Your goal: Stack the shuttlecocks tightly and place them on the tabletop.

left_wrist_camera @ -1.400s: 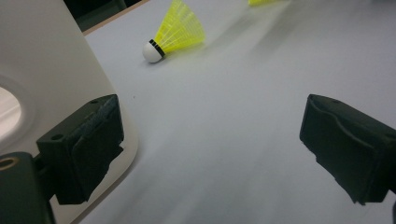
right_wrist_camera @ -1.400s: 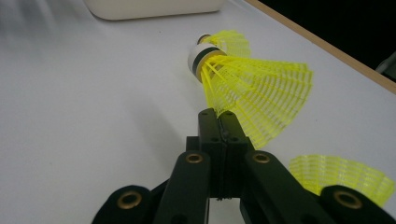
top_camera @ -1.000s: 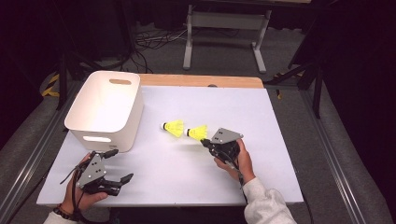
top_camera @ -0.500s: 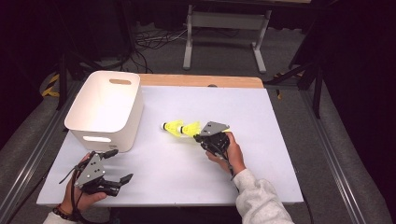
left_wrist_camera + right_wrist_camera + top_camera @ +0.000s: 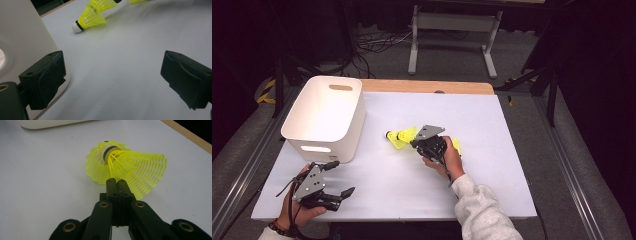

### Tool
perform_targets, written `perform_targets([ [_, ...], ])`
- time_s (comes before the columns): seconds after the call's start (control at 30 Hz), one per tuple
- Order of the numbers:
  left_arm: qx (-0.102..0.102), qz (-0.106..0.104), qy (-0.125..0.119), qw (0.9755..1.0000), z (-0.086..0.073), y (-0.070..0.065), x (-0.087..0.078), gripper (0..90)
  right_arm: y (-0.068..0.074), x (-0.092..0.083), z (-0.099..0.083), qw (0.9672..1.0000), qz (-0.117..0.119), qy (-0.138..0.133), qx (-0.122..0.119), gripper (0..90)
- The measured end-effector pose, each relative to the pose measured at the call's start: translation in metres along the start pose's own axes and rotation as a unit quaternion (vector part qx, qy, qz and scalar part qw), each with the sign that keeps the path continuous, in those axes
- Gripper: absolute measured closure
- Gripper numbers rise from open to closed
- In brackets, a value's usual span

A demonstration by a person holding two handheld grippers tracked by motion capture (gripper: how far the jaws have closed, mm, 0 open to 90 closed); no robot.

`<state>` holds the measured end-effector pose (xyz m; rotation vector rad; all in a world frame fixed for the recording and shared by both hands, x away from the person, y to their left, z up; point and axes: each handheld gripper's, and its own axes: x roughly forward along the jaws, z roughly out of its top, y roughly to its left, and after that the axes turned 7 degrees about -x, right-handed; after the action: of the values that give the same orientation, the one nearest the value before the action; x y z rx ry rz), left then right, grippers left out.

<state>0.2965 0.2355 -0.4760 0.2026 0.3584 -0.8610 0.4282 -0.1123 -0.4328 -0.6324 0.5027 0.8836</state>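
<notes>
Two yellow shuttlecocks lie mid-table. One shuttlecock point(image 5: 398, 136) point(image 5: 92, 18) point(image 5: 96, 167) points its white cork left, its skirt facing my right gripper. My right gripper point(image 5: 416, 143) point(image 5: 116, 182) is shut, its tips pinching the skirt rim of the second shuttlecock point(image 5: 140, 170), whose cork sits at the mouth of the first one's skirt. Another patch of yellow point(image 5: 456, 145) shows just right of that hand. My left gripper point(image 5: 341, 178) point(image 5: 112, 72) rests near the front left corner, jaws wide open with nothing between them.
A white bin point(image 5: 324, 117) point(image 5: 22, 30) point(image 5: 50, 123) stands at the table's left, close to my left gripper. A wooden strip point(image 5: 427, 86) point(image 5: 190, 137) edges the far side of the white tabletop point(image 5: 492, 170). Cables and a metal stand lie on the floor beyond.
My right gripper has moved left with its shuttlecock until it meets the other shuttlecock. The left gripper has stayed put.
</notes>
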Motion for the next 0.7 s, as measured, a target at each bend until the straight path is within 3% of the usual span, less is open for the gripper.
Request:
perform_targets([
  [0.27,0.002,-0.003,0.001,1.0,0.0,0.0,0.0,7.2,-0.002,0.011,0.001,0.9997,-0.016,0.015,0.008,90.0],
  [0.7,0.002,-0.005,0.003,1.0,-0.001,0.0,0.0,7.2,-0.008,0.023,0.0,0.9993,-0.008,0.017,0.032,90.0],
])
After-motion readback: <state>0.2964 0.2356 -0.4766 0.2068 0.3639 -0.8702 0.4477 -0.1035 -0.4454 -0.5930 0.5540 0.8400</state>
